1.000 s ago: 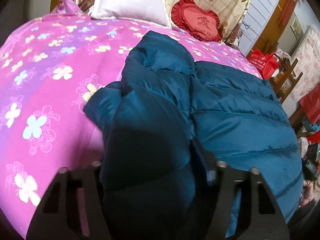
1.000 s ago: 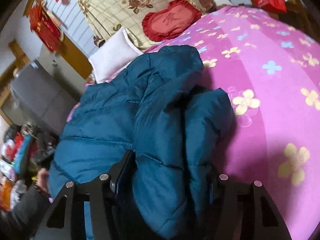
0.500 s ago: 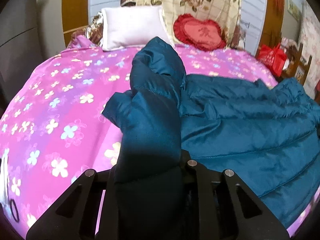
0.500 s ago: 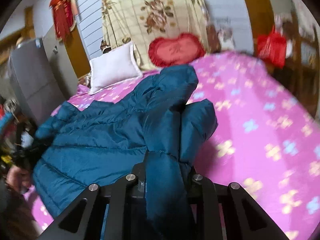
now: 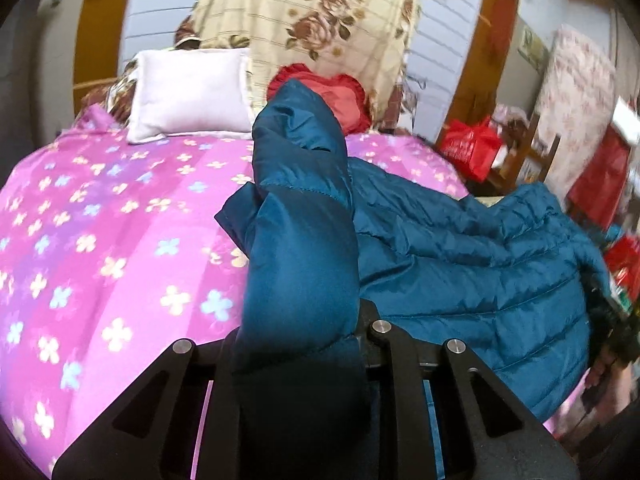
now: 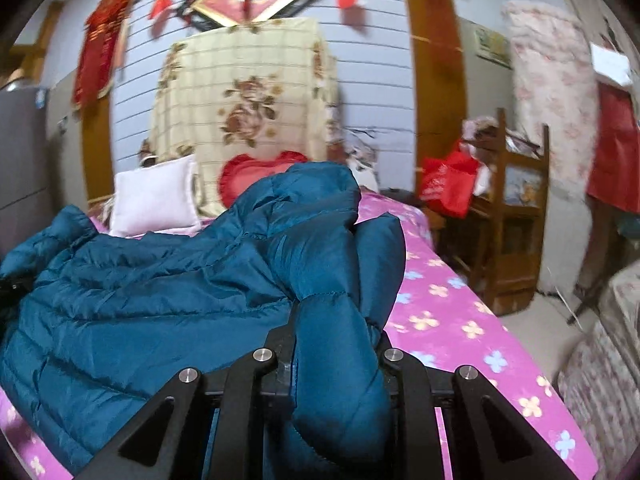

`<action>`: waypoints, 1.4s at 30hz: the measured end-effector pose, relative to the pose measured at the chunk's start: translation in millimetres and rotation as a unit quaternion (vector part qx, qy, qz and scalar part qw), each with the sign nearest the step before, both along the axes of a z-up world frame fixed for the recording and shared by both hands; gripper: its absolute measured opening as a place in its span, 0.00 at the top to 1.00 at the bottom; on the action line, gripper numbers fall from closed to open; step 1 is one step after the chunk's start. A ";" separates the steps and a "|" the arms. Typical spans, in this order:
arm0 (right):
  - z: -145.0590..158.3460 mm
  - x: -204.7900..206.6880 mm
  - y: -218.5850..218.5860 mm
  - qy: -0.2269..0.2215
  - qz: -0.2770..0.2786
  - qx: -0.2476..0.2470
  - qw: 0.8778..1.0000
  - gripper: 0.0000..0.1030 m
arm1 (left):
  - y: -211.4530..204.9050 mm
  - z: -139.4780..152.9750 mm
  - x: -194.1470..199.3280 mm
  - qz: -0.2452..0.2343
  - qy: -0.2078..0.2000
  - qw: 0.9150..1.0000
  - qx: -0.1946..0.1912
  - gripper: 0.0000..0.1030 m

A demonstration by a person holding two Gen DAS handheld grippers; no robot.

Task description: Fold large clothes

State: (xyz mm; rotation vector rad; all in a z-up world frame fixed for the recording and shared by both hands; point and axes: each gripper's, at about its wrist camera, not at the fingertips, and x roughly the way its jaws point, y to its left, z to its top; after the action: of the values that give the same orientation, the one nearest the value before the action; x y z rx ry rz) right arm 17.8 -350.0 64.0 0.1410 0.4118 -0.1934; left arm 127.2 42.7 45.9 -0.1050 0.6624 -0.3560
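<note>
A large teal quilted puffer jacket (image 5: 460, 256) lies on a bed with a pink flowered sheet (image 5: 100, 240). My left gripper (image 5: 300, 344) is shut on a thick bunched fold of the jacket, which rises up in front of the camera. My right gripper (image 6: 332, 364) is shut on another bunched fold of the same jacket (image 6: 140, 304), lifted off the pink sheet (image 6: 460, 320). The jacket's body spreads to the right in the left wrist view and to the left in the right wrist view. The fabric hides the fingertips.
A white pillow (image 5: 188, 96), a red heart cushion (image 5: 348, 96) and a cream rose blanket (image 6: 244, 112) stand at the bed's head. A wooden shelf (image 6: 516, 216) with a red bag (image 6: 448, 184) stands beside the bed. A person's hand (image 5: 612, 364) shows at the jacket's far edge.
Both grippers closed tighter on the jacket folds and lifted them. Both cameras tilted up, so the wall and headboard now show.
</note>
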 end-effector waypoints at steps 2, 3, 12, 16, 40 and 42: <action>-24.4 4.5 -18.4 0.001 -0.004 0.043 0.999 0.79 | -15.9 -22.4 18.8 0.001 0.023 0.999 0.026 0.77; -39.7 10.8 -26.7 0.017 -0.005 0.071 0.997 0.78 | -19.7 -38.4 29.8 0.007 0.046 0.998 0.038 0.77; -55.9 11.3 -65.3 0.067 -0.077 0.185 0.977 0.54 | 22.7 -66.7 40.5 0.067 0.094 0.993 -0.029 0.44; -16.5 13.0 -30.1 0.041 -0.097 0.085 0.991 0.48 | 10.9 -30.7 33.6 0.074 0.034 0.996 -0.027 0.44; -96.9 130.3 11.0 0.195 0.047 0.072 0.977 0.02 | -48.9 -104.2 161.7 0.084 0.108 0.989 0.064 0.21; -97.5 137.0 13.0 0.195 0.051 0.074 0.977 0.02 | -51.6 -102.5 157.7 0.085 0.106 0.989 0.066 0.21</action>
State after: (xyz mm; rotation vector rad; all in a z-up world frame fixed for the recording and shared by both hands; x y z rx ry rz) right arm 154.8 -337.0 -33.5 0.2293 0.8240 -0.0880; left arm 284.9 -8.9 -56.6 -0.0734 0.8789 -0.1363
